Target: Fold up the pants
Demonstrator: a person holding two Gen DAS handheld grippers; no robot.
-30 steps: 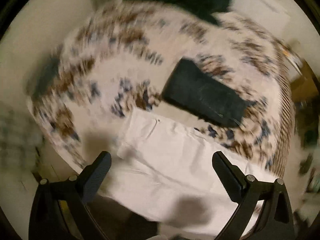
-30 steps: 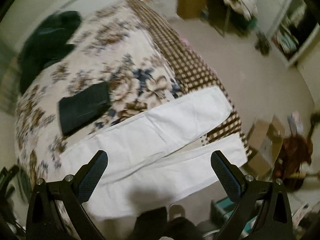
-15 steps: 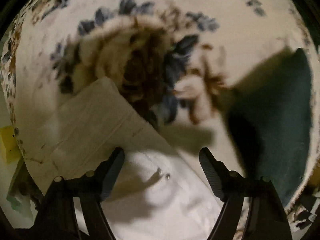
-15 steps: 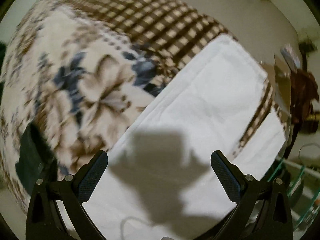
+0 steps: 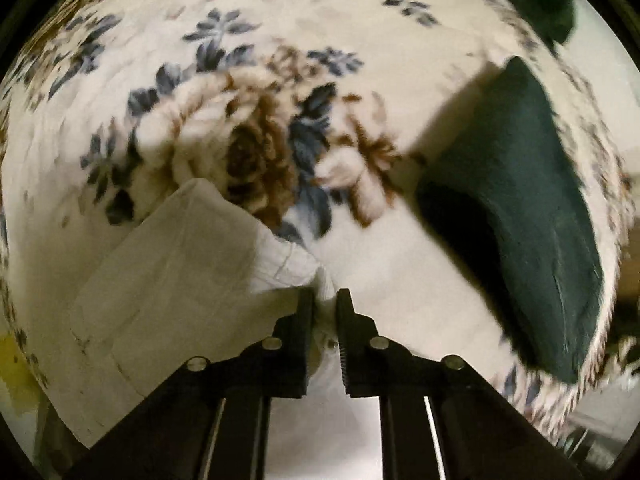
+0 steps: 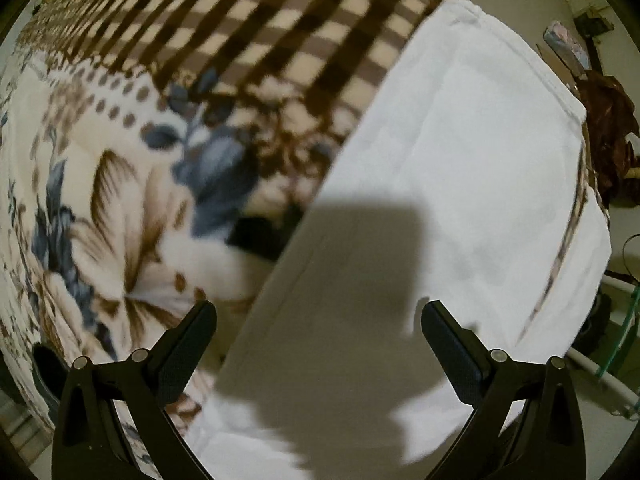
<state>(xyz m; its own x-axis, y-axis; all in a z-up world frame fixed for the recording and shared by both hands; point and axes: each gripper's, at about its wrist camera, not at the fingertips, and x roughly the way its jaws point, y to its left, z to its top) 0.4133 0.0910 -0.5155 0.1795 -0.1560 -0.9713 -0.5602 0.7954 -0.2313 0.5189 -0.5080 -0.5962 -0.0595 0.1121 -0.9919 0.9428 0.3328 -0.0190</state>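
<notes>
White pants (image 5: 208, 280) are pinched at the waist by the left gripper (image 5: 325, 300); the wide-open right gripper (image 6: 318, 320), poised over a leg, is best closed squarely on the hem.

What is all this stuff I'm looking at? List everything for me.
white pants: one pair, white, spread flat on the bed, waist end in the left view
floral blanket: one, cream with blue and brown flowers and a brown checked border, covering the bed
dark folded cloth: one, dark green, on the blanket beside the pants
floor clutter: brownish, past the bed edge, too blurred to name
left gripper: black, pinched shut on a pants fold
right gripper: black, open above a pant leg
</notes>
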